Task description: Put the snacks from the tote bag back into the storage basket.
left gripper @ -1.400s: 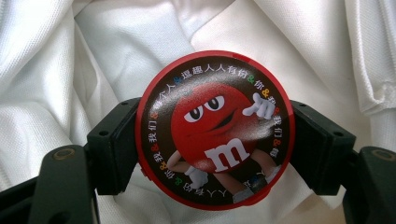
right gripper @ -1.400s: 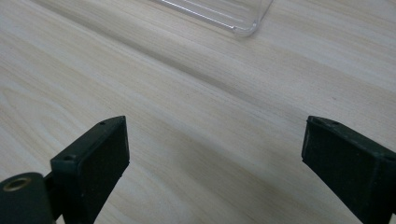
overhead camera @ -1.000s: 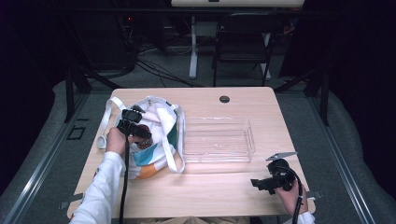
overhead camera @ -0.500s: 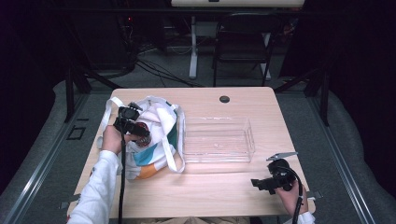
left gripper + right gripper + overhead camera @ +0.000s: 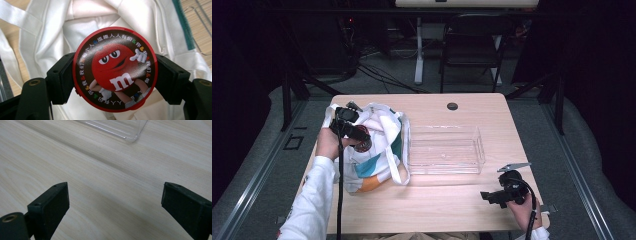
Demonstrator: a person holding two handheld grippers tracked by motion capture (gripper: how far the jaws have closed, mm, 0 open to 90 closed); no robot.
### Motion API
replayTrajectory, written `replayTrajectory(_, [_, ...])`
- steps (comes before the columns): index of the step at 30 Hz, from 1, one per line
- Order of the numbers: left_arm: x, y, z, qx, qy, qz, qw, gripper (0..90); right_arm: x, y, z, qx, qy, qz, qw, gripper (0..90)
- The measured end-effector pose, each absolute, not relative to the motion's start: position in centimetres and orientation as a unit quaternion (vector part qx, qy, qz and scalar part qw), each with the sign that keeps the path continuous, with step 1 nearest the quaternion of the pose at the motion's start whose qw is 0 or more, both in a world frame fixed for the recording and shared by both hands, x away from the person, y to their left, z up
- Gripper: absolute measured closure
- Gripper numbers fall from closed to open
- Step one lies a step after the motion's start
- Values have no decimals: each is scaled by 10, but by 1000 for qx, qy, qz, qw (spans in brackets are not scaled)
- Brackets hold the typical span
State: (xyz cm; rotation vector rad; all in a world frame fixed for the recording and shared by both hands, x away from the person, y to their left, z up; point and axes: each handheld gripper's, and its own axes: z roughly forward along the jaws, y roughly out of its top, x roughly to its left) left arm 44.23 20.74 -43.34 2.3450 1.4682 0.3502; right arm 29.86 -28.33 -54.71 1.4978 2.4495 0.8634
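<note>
High view: a person is working at a wooden table (image 5: 437,200) with a two-jaw tool in each hand, and the job appears to be only starting. The clear plastic tray (image 5: 446,150) at the table's middle is lying empty, which suggests that nothing has yet been moved into it, if the tray is indeed the destination. Just left of the tray, a white tote bag (image 5: 379,145) with teal and orange patches is sitting open. The left gripper (image 5: 357,136) is hovering over the bag's mouth with a dark round object between its jaws, the forearm in a white sleeve (image 5: 312,200) reaching forward from the near edge. The right gripper (image 5: 492,196) is idling near the front edge, below the tray's right end, pointing left.

Left gripper view: the jaws are clamping a red round candy tin (image 5: 115,68) by its rim on both sides, its lid bearing a red cartoon figure ringed with small characters. The tin is hanging directly above the bag's white lining (image 5: 82,22), lifted off the folds as far as can be judged.

Right gripper view: the jaws are standing wide apart over bare wood, holding nothing, with one corner of the tray (image 5: 125,131) lying beyond them
</note>
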Motion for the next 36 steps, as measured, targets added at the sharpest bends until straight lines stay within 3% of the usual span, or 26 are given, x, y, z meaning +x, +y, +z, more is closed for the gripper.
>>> replayTrajectory(12, [439,204,-404,830,510,138,180,259,299,-283,-548,500,815,284,71,74])
replayTrajectory(36, [435,189,-384,840,488,137,195,258,299,-284,-549,502,815,282,69,74])
